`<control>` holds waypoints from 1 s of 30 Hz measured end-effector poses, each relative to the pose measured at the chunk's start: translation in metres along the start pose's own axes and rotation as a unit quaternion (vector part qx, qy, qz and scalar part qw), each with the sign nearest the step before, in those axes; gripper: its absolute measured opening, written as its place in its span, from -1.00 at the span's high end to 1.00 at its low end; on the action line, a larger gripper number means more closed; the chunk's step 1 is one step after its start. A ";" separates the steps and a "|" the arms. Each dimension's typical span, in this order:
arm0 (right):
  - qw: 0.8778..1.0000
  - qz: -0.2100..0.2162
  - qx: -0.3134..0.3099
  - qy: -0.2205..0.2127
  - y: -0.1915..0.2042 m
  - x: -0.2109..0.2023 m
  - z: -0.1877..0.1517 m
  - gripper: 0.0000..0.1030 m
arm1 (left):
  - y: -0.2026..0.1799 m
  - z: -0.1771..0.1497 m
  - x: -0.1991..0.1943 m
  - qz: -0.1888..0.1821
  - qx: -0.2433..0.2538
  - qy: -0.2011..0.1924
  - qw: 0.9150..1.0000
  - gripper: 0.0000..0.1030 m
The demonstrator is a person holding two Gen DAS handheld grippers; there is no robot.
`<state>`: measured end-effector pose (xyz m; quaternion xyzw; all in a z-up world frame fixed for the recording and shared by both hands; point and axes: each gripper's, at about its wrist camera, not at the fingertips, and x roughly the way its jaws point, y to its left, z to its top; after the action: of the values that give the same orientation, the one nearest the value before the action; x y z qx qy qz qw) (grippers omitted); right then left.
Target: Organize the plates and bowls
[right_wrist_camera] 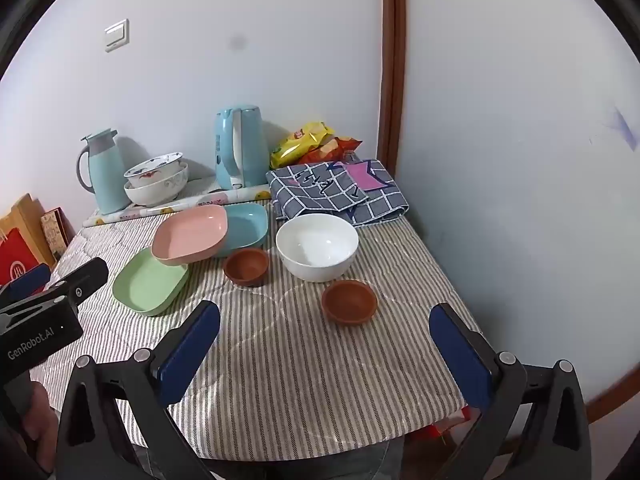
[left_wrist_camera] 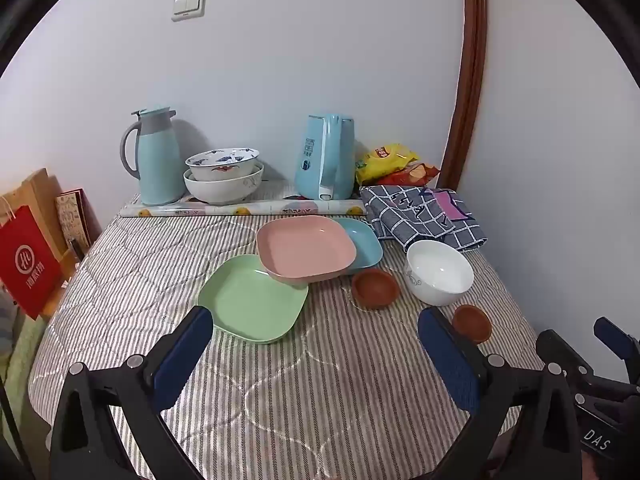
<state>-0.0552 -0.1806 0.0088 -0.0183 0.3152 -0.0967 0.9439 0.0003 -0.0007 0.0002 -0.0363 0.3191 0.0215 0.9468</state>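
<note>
On the striped table [right_wrist_camera: 304,380], a pink plate [right_wrist_camera: 188,234] is seen propped on a green plate [right_wrist_camera: 148,284] and a blue plate [right_wrist_camera: 248,226]. A white bowl [right_wrist_camera: 317,246] and two brown bowls [right_wrist_camera: 245,266] [right_wrist_camera: 349,301] are shown empty. The left gripper [left_wrist_camera: 316,354] and right gripper [right_wrist_camera: 325,354] are held apart, gripping nothing.

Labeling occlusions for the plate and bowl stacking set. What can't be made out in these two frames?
- Blue plate: mostly covered by the pink plate in both views.
- Green plate: far corner under the pink plate.
- Lower patterned bowl: inside hidden by the bowl nested in it.
- Kettle label: too small to read.
- Red bag: cut by the left wrist view's edge.
</note>
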 end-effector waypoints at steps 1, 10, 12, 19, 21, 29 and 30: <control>1.000 0.000 0.001 -0.001 0.000 0.000 0.000 -1.00 | 0.000 0.000 0.000 0.000 -0.001 -0.001 1.000 -1.00; 1.000 0.002 0.005 -0.001 -0.002 -0.007 0.002 -1.00 | 0.000 0.002 -0.004 0.000 -0.009 -0.003 1.000 -1.00; 1.000 0.003 0.006 -0.001 -0.001 -0.008 0.002 -1.00 | -0.001 0.002 -0.004 0.003 -0.011 -0.004 1.000 -1.00; 1.000 0.004 0.000 -0.001 0.003 -0.011 0.006 -1.00 | 0.006 0.003 0.002 0.005 -0.013 -0.004 1.000 -1.00; 1.000 0.004 -0.002 0.000 0.003 -0.009 0.006 -1.00 | 0.006 0.003 0.004 0.005 -0.012 -0.002 1.000 -1.00; 1.000 0.006 -0.008 0.002 0.006 -0.005 0.002 -1.00 | 0.009 0.004 0.009 0.001 -0.012 0.002 1.000 -1.00; 1.000 0.006 -0.009 0.002 0.007 -0.005 0.001 -1.00 | 0.009 0.005 0.010 -0.001 -0.011 0.001 1.000 -1.00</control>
<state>-0.0573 -0.1731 0.0121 -0.0245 0.3182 -0.0879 0.9436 0.0103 0.0085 -0.0027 -0.0471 0.3201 0.0244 0.9459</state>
